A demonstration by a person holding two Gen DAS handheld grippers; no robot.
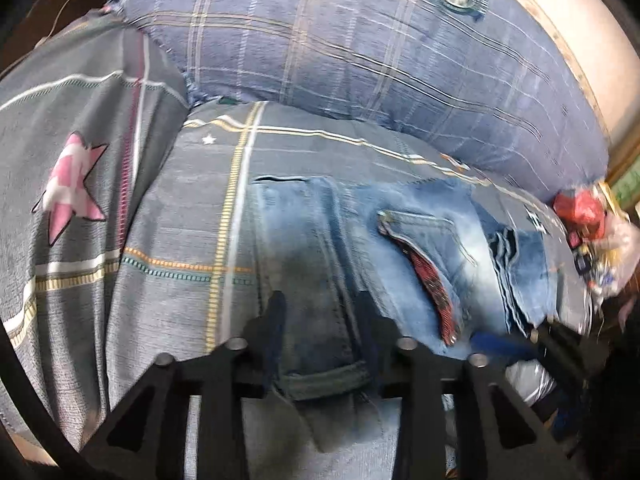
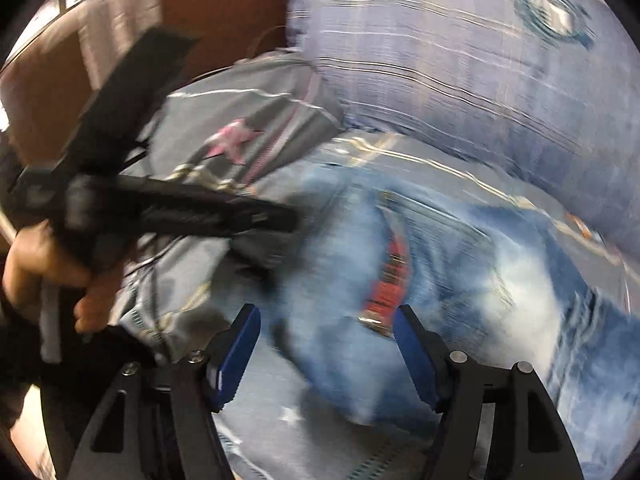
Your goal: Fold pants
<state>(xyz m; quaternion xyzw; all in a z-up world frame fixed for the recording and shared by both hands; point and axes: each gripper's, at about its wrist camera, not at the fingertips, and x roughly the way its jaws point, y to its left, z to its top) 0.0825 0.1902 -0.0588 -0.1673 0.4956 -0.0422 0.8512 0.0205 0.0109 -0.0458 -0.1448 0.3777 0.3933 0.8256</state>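
Fingers [image 1: 276, 316] of the left gripper [image 1: 322, 320] stand partly apart over the jeans [image 1: 320, 232], with denim between them; the blur hides whether the pads press it. In this left wrist view the jeans lie folded on the plaid bed sheet [image 1: 192, 216], close under the blue checked pillow [image 1: 360, 52] at the bed's far edge, beside a grey pillow [image 1: 72, 128] with a pink star. A heap of small clutter [image 1: 592, 224] sits at the right edge.

From the right wrist, the right gripper [image 2: 326, 328] hovers with its blue pads [image 2: 240, 344] spread wide above the jeans [image 2: 460, 264], clear of them. A hand [image 2: 44, 272] holds the left gripper [image 2: 280, 224] at the left.
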